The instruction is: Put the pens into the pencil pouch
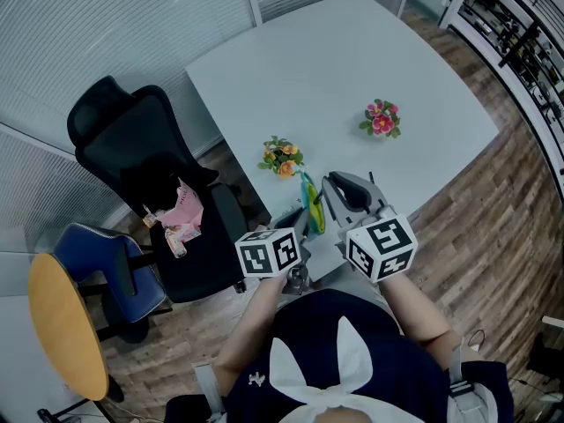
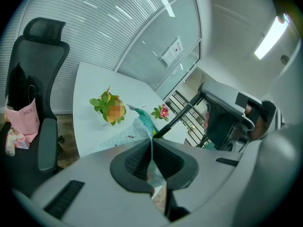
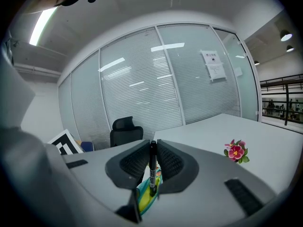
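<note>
The left gripper (image 2: 152,144) pinches the pouch (image 2: 124,137), while the right gripper (image 3: 152,146) at its 3 o'clock grips a pen (image 3: 153,171) apparently entering it, not yet released.

This is an office meeting room. A large white table (image 1: 335,86) stands on a wood-plank floor (image 1: 493,201), with a black high-backed swivel chair (image 1: 132,139) at its side. Glass partition walls (image 3: 137,89) with horizontal blinds enclose the room, and one pane carries a paper notice (image 3: 213,65). A strip light (image 2: 271,36) runs along the ceiling. A blue chair (image 1: 92,258) sits beside a small round table (image 1: 57,324).
</note>
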Demonstrator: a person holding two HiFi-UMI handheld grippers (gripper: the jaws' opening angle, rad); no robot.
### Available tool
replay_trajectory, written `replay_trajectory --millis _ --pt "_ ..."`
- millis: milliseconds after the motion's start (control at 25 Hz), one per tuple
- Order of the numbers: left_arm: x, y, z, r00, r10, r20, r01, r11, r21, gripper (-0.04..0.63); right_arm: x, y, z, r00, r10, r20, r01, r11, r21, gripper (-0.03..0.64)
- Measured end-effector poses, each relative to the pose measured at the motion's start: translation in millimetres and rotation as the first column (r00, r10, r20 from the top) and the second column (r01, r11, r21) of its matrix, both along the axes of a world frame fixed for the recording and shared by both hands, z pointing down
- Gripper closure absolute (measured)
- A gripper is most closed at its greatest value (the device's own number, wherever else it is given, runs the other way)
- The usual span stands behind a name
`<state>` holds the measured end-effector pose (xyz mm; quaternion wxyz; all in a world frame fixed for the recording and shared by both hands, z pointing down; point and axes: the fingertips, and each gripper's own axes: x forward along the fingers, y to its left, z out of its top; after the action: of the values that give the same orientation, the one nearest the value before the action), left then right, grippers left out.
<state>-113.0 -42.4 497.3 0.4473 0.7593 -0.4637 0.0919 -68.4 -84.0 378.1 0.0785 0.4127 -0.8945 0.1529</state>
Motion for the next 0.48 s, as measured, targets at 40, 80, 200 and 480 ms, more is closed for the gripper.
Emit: replay_trajectory --millis 40,80,200,480 --pt "0 0 0 1.0 0.0 0.0 0.0 1.0 0.001 0.566 0 0 2 1.0 -0.002 -0.004 0.002 1.0 -0.003 0.565" --pt "0 -1 -1 1.0 -0.001 -0.001 0.001 1.0 0.002 0.566 0 1 3 1.0 -0.004 -0.008 0.004 1.0 -0.006 0.565" --pt "1 -1 -2 1.0 -0.001 -0.003 0.001 1.0 0.003 0.566 -1 4 8 1.0 -0.013 -0.021 0.012 1.0 -0.016 0.565" --pt "2 -1 0 1.0 0.0 -0.002 0.0 1.0 0.003 0.566 -3 8 21 0.999 -0.026 -0.029 0.024 0.999 -0.044 0.565"
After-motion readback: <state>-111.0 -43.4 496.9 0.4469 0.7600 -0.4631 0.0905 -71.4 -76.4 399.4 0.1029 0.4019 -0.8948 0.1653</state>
